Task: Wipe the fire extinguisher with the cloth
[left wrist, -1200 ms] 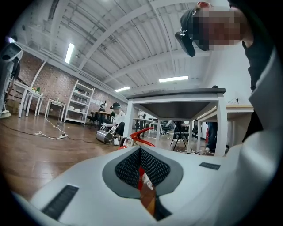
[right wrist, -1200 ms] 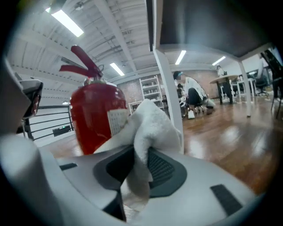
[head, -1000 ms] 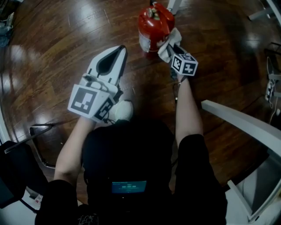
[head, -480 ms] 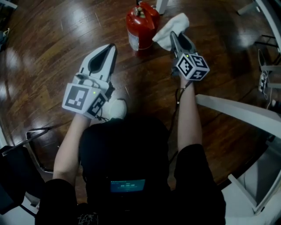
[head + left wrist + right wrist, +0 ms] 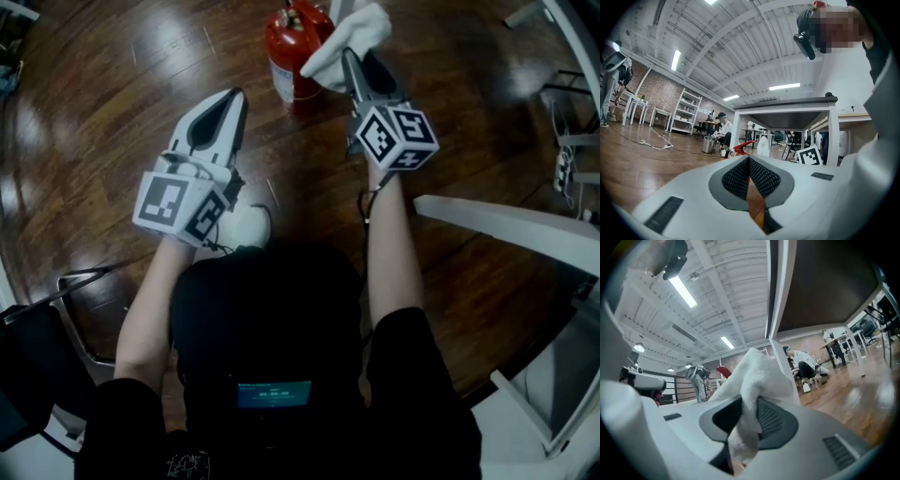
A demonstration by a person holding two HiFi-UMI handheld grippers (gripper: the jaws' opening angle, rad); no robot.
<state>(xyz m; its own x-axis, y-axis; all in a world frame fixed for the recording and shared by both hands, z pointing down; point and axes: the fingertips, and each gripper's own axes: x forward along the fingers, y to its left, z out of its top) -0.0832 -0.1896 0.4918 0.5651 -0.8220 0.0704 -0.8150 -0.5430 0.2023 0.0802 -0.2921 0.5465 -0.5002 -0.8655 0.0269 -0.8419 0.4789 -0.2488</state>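
Moved the right hand-held gripper (image 5: pixel 349 56) left and forward since half a second ago, bringing the cloth (image 5: pixel 349 30) from clear of the fire extinguisher (image 5: pixel 291 42) to up against its upper right side; cannot tell from above whether touching or only overlapping. Kept the left hand-held gripper (image 5: pixel 236 97) about where it was, to the left and nearer the body, apart from the extinguisher. Clamped on the cloth with the right jaws: white, soft and crumpled, pinched by a fold between the ribbed dark pads (image 5: pixel 771 418), bunching up and out past the tips in a loose peak, with a short tail hanging down behind the pinch. Closed the left jaws on nothing, tips meeting at the front and only a thin wedge of wooden floor (image 5: pixel 112 122) showing behind them in the left gripper view. Found the extinguisher standing upright on that floor at the top of the head view, partly cut by the edge: glossy red rounded body, a white label on the side facing the person, and a valve head with a handle on top. Planted a white shoe (image 5: pixel 249 225) on the floor below the left hand-held gripper.
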